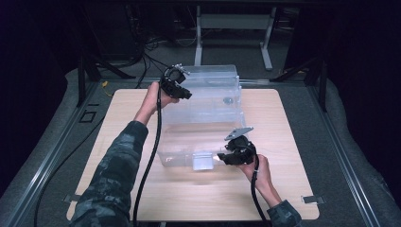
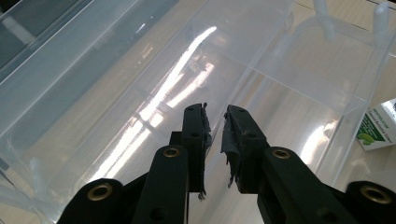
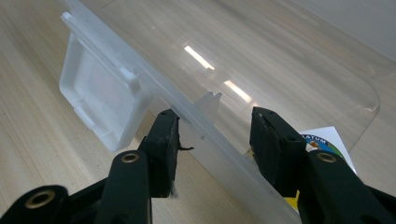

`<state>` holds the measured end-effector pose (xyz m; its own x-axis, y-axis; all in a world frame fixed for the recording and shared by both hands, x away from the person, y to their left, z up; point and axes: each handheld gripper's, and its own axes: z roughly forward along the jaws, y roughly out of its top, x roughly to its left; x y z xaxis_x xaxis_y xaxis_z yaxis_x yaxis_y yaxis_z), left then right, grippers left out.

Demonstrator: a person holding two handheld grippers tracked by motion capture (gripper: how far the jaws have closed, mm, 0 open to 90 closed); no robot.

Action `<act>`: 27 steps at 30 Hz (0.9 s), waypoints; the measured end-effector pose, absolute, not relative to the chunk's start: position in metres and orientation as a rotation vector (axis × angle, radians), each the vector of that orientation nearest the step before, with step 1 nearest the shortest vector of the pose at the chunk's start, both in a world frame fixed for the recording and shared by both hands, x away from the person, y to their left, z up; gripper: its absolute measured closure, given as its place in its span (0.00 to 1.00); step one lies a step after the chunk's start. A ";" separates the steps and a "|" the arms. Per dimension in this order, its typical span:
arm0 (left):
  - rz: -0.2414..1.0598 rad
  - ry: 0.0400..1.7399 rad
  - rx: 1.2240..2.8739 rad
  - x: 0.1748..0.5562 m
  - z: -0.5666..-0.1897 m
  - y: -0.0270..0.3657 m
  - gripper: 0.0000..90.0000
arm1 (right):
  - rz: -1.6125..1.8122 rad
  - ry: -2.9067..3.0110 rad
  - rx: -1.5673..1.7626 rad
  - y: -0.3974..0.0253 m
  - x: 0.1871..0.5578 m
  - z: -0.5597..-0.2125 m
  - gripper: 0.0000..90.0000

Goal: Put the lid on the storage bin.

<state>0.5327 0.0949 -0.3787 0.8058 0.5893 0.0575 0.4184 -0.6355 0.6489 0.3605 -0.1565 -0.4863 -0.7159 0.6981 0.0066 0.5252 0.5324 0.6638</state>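
Note:
A large clear plastic bin (image 1: 208, 132) stands in the middle of the wooden table (image 1: 288, 189). My left gripper (image 1: 187, 95) is at the bin's far left corner. In the left gripper view (image 2: 215, 116) its jaws are nearly together on a thin clear edge, which looks like the raised lid (image 2: 261, 60). My right gripper (image 1: 221, 159) is at the bin's near rim. In the right gripper view (image 3: 215, 123) its jaws stand open, one on each side of the rim (image 3: 205, 135). The white latch (image 3: 100, 93) is just to their left.
A small white carton with a green leaf print (image 2: 379, 123) lies beyond the clear wall. A colourful label (image 3: 327, 142) shows through the bin by my right jaw. Dark padding and metal rails (image 1: 345, 156) surround the table. Bare wood lies in front of the bin.

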 end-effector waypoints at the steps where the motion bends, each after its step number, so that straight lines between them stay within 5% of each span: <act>1: 0.351 0.740 2.348 0.532 -0.378 0.095 0.86 | 0.963 2.515 1.026 -0.157 0.361 -0.486 0.59; 27: 0.410 0.629 2.287 0.486 -0.370 0.105 0.88 | 0.960 2.514 1.028 -0.156 0.361 -0.487 0.57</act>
